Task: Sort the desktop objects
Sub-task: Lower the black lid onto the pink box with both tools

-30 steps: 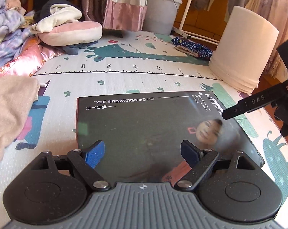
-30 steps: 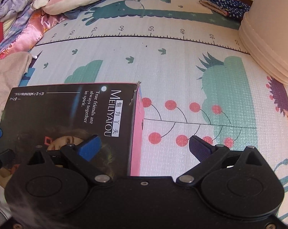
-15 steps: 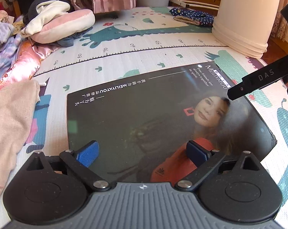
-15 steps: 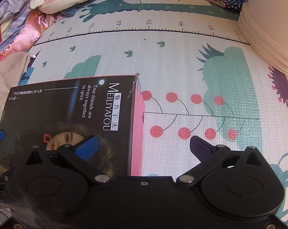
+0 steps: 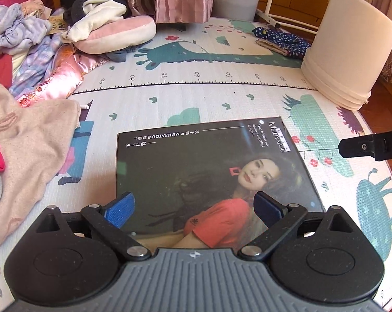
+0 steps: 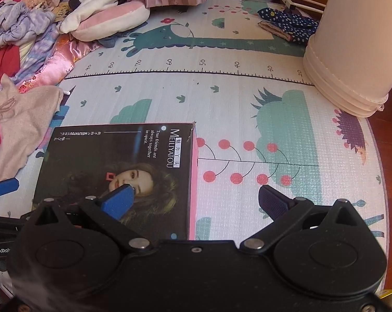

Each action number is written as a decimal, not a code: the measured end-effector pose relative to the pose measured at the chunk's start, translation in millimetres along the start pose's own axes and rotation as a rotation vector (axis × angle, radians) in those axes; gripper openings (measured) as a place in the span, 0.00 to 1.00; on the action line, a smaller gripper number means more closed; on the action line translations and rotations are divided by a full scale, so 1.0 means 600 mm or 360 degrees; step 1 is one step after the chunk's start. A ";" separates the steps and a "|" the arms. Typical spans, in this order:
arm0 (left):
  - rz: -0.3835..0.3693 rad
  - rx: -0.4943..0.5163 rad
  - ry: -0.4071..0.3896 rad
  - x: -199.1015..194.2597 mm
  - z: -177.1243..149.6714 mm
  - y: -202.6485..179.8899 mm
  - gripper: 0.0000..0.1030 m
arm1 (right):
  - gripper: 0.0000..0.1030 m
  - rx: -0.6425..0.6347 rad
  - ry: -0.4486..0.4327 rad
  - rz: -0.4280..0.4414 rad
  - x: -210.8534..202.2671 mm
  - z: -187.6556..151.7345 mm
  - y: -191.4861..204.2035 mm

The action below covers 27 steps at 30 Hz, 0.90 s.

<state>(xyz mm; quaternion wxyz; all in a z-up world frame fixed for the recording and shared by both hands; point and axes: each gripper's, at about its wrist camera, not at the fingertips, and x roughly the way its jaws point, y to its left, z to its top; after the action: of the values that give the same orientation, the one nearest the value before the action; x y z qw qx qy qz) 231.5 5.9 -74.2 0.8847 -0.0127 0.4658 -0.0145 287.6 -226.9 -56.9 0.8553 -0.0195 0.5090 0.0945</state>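
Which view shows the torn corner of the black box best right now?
The right wrist view: the torn corner sits near centre, the rip and the pink side of the black box are plain. In the left wrist view that corner lies farther off and shows only as a small nick; the pink side is hidden.

Both grippers point(image 5: 194, 208) point(image 6: 196, 200) wide open

The play mat point(image 6: 222, 98) lies bare across its middle, from the ruler line to its right edge, leaving open passage there. A flat black box point(image 6: 112, 171) takes the near-left part. Piled clothes point(image 6: 26, 33) and a beige cloth point(image 6: 24, 122) crowd the left edge; a white bucket point(image 6: 352, 46) blocks the far-right corner, with a dotted pouch point(image 6: 287, 26) just beside it.
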 end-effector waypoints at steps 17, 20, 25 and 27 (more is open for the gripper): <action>0.0055 0.0002 -0.0111 -0.221 -0.028 -0.014 0.96 | 0.99 0.0232 -0.0117 0.0062 -0.194 -0.098 0.031; 0.0071 0.0031 -0.0111 -0.251 -0.047 -0.017 0.96 | 0.99 0.0243 -0.0108 0.0098 -0.214 -0.115 0.034; 0.0068 0.0040 -0.0072 -0.286 -0.082 -0.017 0.96 | 0.99 0.0272 -0.0068 0.0192 -0.238 -0.150 0.043; 0.0078 0.0032 -0.0069 -0.298 -0.097 -0.017 0.96 | 0.99 0.0291 -0.0045 0.0236 -0.248 -0.168 0.050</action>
<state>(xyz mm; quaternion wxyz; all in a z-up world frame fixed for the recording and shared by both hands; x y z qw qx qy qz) 82.1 1.9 40.6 0.8947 0.0072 0.4466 0.0027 125.9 -231.8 26.5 0.8514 0.0977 0.5033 0.1110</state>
